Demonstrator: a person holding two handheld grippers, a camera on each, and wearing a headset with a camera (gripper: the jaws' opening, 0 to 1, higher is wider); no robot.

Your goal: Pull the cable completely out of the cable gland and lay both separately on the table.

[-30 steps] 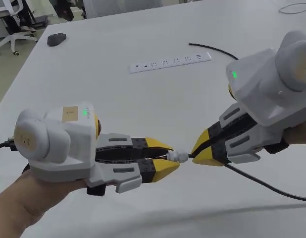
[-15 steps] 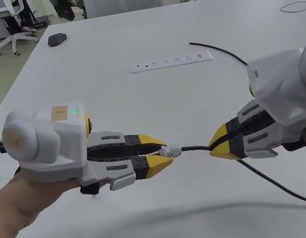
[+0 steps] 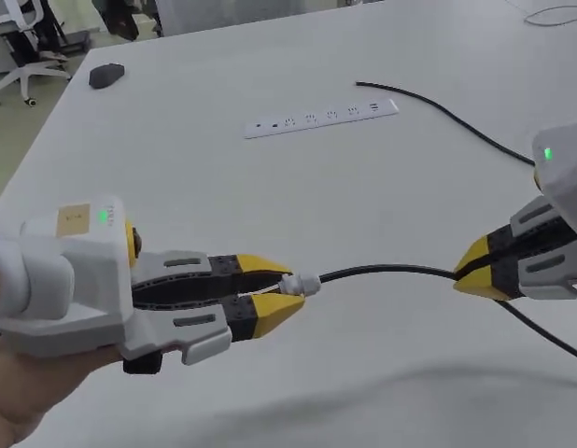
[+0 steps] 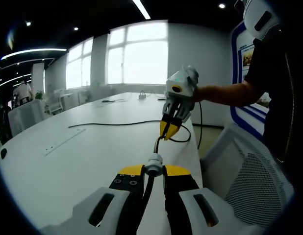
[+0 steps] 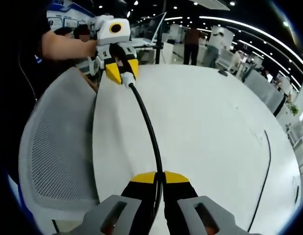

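Observation:
My left gripper point(image 3: 279, 297) point(image 4: 153, 171) is shut on the white cable gland point(image 3: 298, 283) point(image 4: 153, 162) point(image 5: 125, 78), held above the table near its front edge. The black cable point(image 3: 387, 272) point(image 4: 158, 145) point(image 5: 148, 128) runs out of the gland to the right, where my right gripper point(image 3: 468, 272) point(image 5: 160, 177) is shut on it. A bare stretch of cable spans the gap between the two grippers. Behind the right gripper the cable trails down onto the table toward the right edge.
A white power strip point(image 3: 321, 118) with its black cord point(image 3: 438, 108) lies at mid-table. A dark mouse point(image 3: 106, 74) sits at the far left. The white table point(image 3: 270, 187) spreads wide beneath. A mesh chair point(image 5: 53, 152) point(image 4: 254, 181) stands at the table's near edge.
The two grippers have drawn apart: the right one went right with the cable, the left one shifted left with the gland. More cable now shows between them.

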